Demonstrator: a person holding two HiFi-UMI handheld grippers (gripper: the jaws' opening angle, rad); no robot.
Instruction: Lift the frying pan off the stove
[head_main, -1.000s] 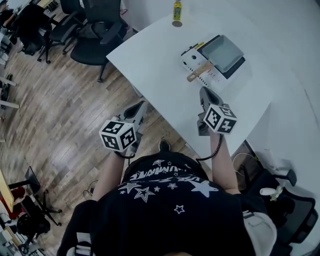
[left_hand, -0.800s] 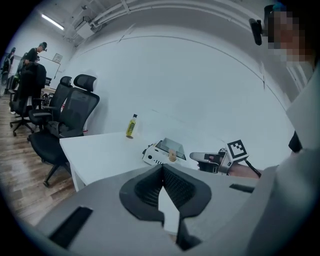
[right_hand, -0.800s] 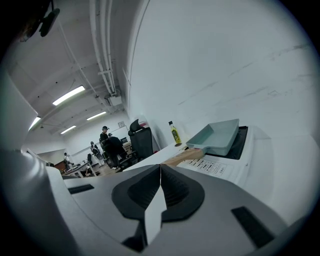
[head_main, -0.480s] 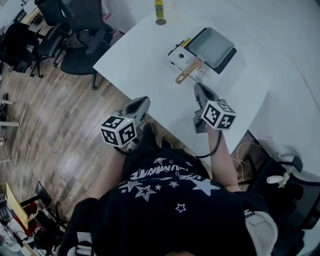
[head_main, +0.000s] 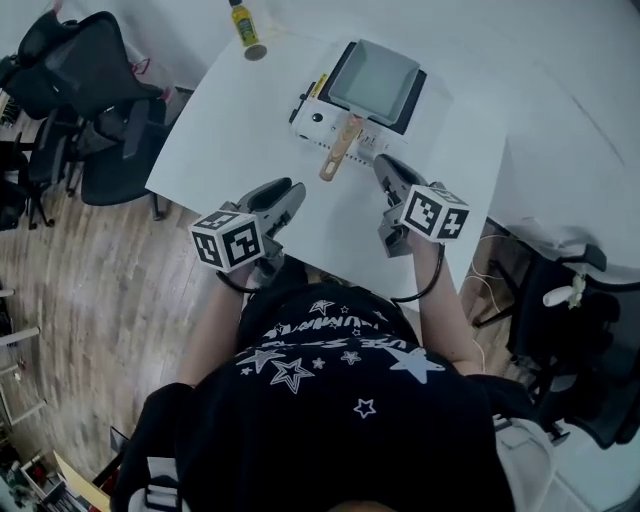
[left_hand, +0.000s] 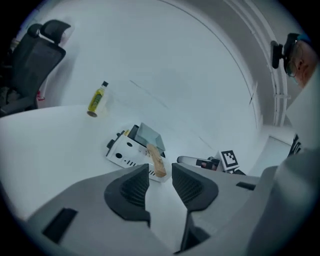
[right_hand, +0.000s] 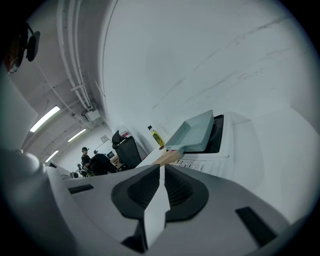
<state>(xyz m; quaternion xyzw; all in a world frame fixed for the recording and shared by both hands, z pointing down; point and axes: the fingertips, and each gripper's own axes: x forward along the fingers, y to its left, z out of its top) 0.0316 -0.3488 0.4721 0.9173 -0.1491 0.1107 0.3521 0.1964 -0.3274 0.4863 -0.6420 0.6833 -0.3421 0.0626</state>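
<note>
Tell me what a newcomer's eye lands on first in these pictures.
A square grey frying pan sits on a white stove on the white table, with its wooden handle pointing towards the person. Just short of it hover the left gripper, fingers opening with nothing between them, and the right gripper, fingers shut and empty. A yellow bottle stands at the table's far corner.
</note>
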